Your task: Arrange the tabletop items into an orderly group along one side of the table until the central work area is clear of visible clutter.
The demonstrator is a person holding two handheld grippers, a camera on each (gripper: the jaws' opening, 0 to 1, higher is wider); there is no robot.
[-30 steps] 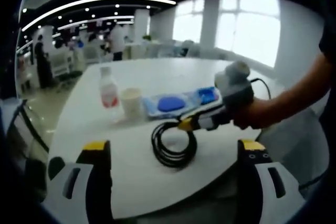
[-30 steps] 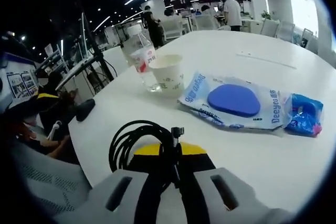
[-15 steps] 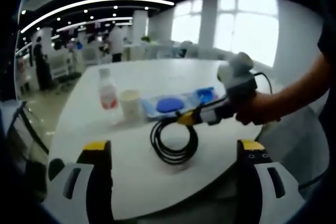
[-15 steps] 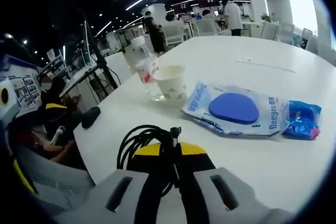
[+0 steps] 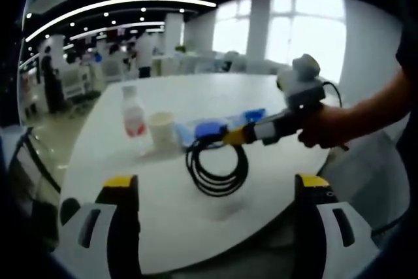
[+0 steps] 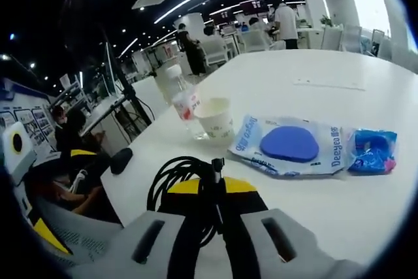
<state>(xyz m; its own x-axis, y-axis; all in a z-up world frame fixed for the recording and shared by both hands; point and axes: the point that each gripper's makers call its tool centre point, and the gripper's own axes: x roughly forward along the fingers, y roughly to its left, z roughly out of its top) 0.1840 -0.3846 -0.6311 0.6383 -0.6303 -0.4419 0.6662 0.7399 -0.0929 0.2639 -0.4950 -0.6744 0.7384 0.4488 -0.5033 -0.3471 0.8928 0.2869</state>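
Right tongs (image 6: pixel 212 204) pinching the black cable coil (image 6: pixel 179 181), bottom centre of the right gripper view, lifted off the bench (image 5: pixel 196 106). Left tongs (image 5: pixel 215 194) spread, empty. Risk: dangling loops swing into cup (image 6: pixel 215 119) or bottle (image 6: pixel 183 102) at centre-left and tip them.

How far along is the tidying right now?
Done: clear plastic bottle, white paper cup, blue-lidded wipes pack and small blue packet already sit in a row. In hand: right claw is shut on the coiled black cable, lifted. Left: setting it beside them; left claw is open.
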